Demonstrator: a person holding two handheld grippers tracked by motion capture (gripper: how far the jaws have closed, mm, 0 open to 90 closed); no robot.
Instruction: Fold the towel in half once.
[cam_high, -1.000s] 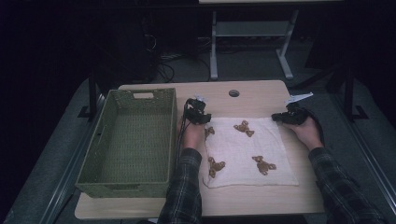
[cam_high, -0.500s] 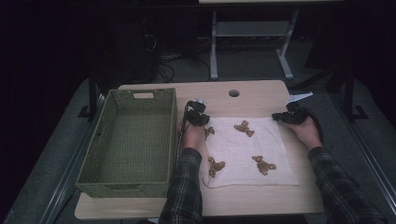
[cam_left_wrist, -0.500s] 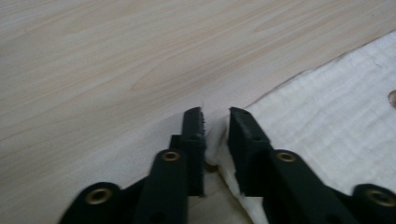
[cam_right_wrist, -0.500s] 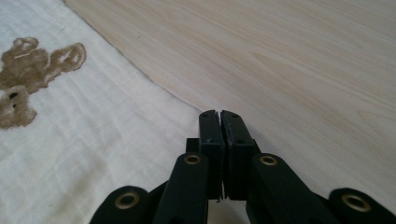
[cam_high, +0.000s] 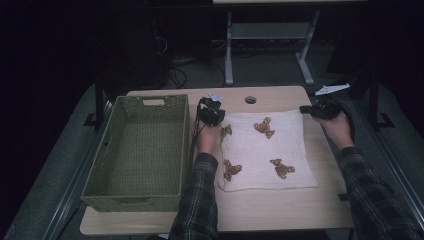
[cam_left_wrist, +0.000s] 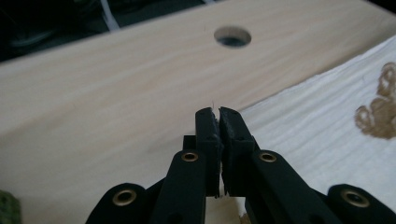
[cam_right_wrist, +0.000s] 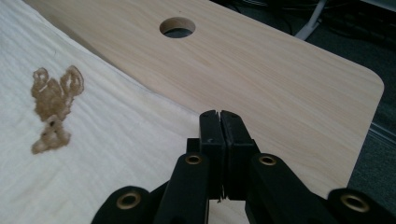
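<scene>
Cloth (cam_high: 270, 150) far corners pinched w/ both fingers closed: left gripper (cam_high: 216, 119), right gripper (cam_high: 306, 110).

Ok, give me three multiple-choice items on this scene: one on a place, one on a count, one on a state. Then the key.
1. Where is the basket relative to the cloth?
A. To its left
B. On top of it
C. To its right

2. How many brown bear figures are on the cloth?
A. Two
B. Four
C. Six

3. How do the left tool's jaws stand?
A. Wide open
C. Shut on a bear
B. Shut at the cloth's corner

Key: 1 A, the high view has the basket at the table's left side, the cloth beside it. 2 B, four bears show in the high view. 3 B, the left gripper view shows the jaws together at the cloth's edge.
</scene>
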